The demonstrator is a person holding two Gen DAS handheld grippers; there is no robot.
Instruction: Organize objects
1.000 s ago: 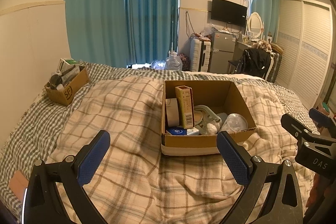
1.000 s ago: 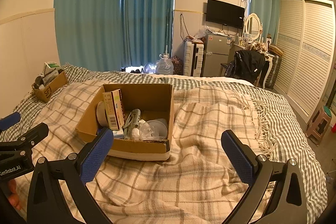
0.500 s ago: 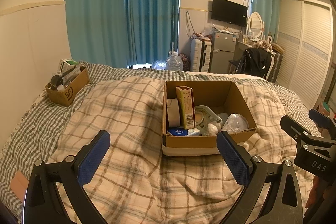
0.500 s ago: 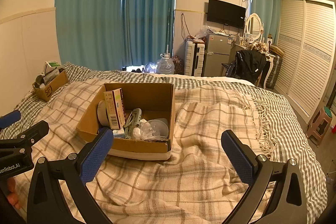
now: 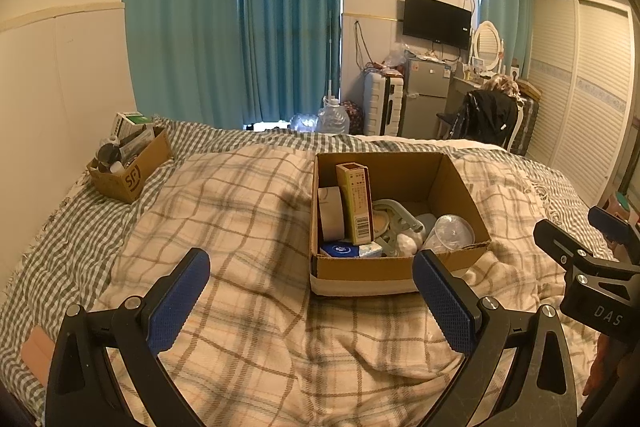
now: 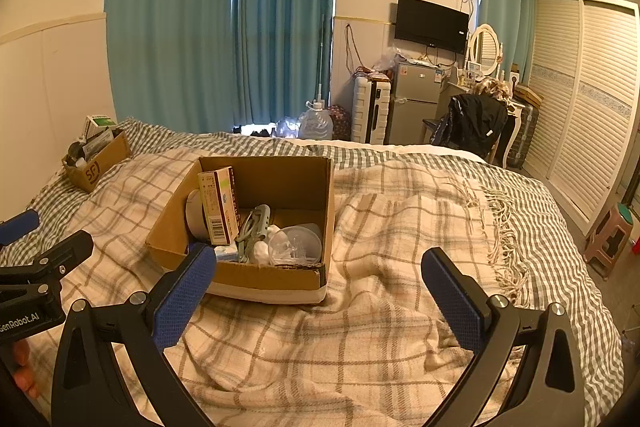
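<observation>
An open cardboard box rests on a plaid blanket on the bed. Inside stand a tall yellow-red carton, a roll of tape, a clear plastic cup, a grey-green tool and a blue tin. A smaller cardboard box full of items sits at the far left by the wall. My left gripper hangs open in front of the big box, holding nothing. My right gripper is open too, empty, to the box's right front.
The plaid blanket is rumpled over a green checked sheet. Beyond the bed stand teal curtains, a water jug, a small fridge, a chair with a dark jacket and a wardrobe. A stool stands at right.
Both views have drifted slightly, and the big box sits a touch lower in frame. Both grippers stay open and empty.
</observation>
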